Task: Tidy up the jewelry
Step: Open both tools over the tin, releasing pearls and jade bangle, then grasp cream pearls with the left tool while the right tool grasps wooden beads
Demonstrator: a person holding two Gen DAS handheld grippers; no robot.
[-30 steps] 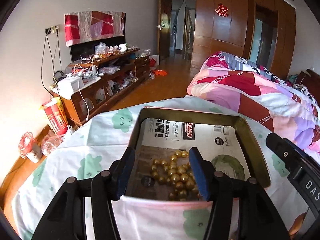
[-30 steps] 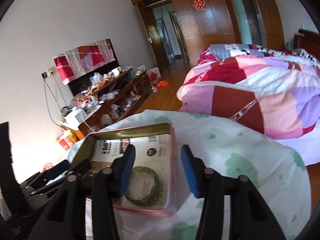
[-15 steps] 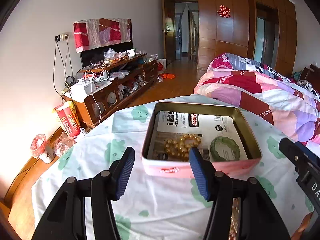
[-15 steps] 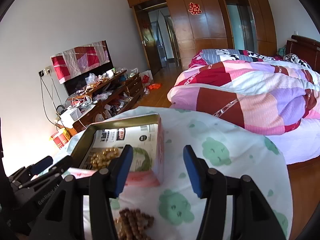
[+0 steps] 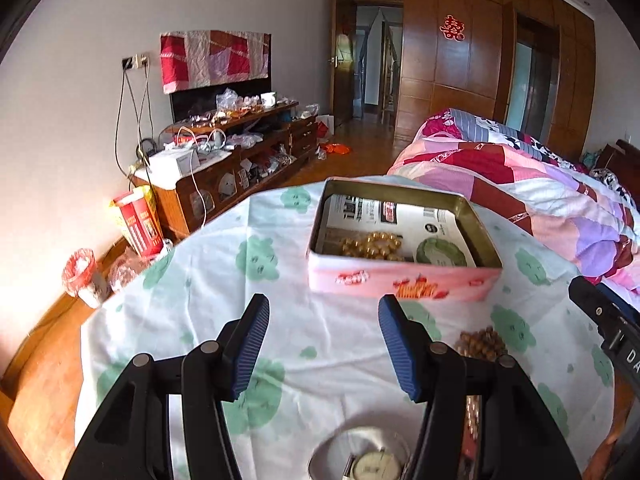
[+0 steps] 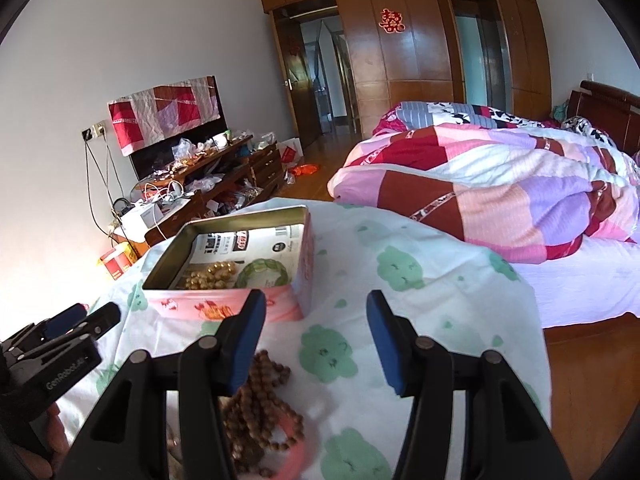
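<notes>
A pink tin box [image 5: 404,280] [image 6: 224,306] stands open on the cloth-covered table. Inside lie a gold bead bracelet [image 5: 370,245] [image 6: 210,274] and a green bangle [image 5: 440,254] [image 6: 262,274]. My left gripper [image 5: 322,342] is open and empty, held back in front of the box. My right gripper [image 6: 314,338] is open and empty to the right of the box. A brown wooden bead string [image 5: 482,342] [image 6: 260,412] lies on the cloth by the right gripper's left finger. A wristwatch [image 5: 374,466] lies below the left gripper.
The table cloth [image 5: 224,292] is white with green prints. A bed with a patchwork quilt [image 6: 500,184] stands to the right. A cluttered wooden cabinet [image 5: 228,168] runs along the left wall. A pink band [image 6: 298,460] lies by the brown beads.
Both grippers have pulled back from above the box toward the near side of the table. The brown beads and the watch have come into view.
</notes>
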